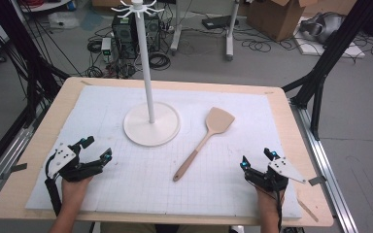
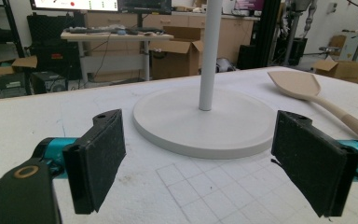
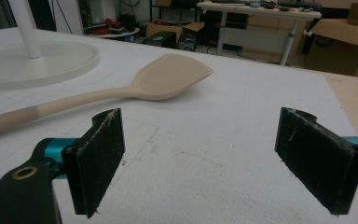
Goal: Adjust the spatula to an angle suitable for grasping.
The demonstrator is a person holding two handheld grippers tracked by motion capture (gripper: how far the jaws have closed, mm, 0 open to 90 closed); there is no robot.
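Observation:
A beige spatula [image 1: 204, 141] lies flat on the white gridded mat, blade toward the far side, handle toward me; it is also in the left gripper view [image 2: 307, 91] and the right gripper view [image 3: 135, 91]. A white stand with a round base [image 1: 151, 124] and a tall pole topped with hooks rises left of it; its base [image 2: 205, 121] shows close in the left gripper view. My left gripper [image 1: 97, 149] rests near the mat's front left, open and empty. My right gripper [image 1: 257, 159] sits at the front right, open and empty, right of the spatula handle.
The white mat [image 1: 102, 102] covers a wooden table [image 1: 68, 85] with bare edges around it. Black frame struts [image 1: 320, 68] stand at both sides. Cables, a computer tower and cardboard boxes [image 1: 277, 17] sit on the floor beyond.

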